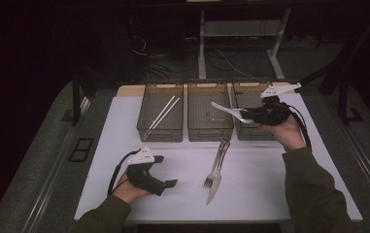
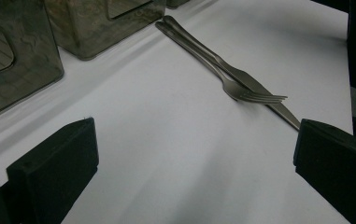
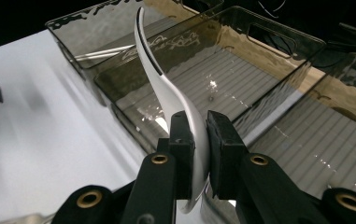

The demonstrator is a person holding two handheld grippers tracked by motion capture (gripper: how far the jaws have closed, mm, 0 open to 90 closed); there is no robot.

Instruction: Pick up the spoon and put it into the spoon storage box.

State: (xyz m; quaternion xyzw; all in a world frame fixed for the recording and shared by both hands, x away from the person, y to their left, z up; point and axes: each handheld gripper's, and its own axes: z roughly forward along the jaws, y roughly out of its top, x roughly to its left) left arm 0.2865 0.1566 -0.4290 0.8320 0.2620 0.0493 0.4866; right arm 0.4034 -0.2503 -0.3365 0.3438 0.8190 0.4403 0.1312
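Observation:
My right gripper (image 1: 249,114) hangs above the gap between the middle bin (image 1: 210,131) and the right bin (image 1: 256,133), shut on a white spoon (image 1: 227,110). In the right gripper view the pads clamp the spoon (image 3: 166,88) at its bowl, and the handle curves up and away over the bins. My left gripper (image 1: 168,171) rests low at the table's front left, open, with nothing between its fingers. In the left gripper view a metal fork (image 2: 255,95) and knife (image 2: 285,113) lie side by side on the white table ahead of the left gripper (image 2: 194,140).
Three smoky transparent bins stand in a row at the back of the white table (image 1: 270,184). The left bin (image 1: 160,132) holds white chopsticks (image 1: 163,115). The fork (image 1: 220,160) and knife (image 1: 213,191) lie in the middle of the table.

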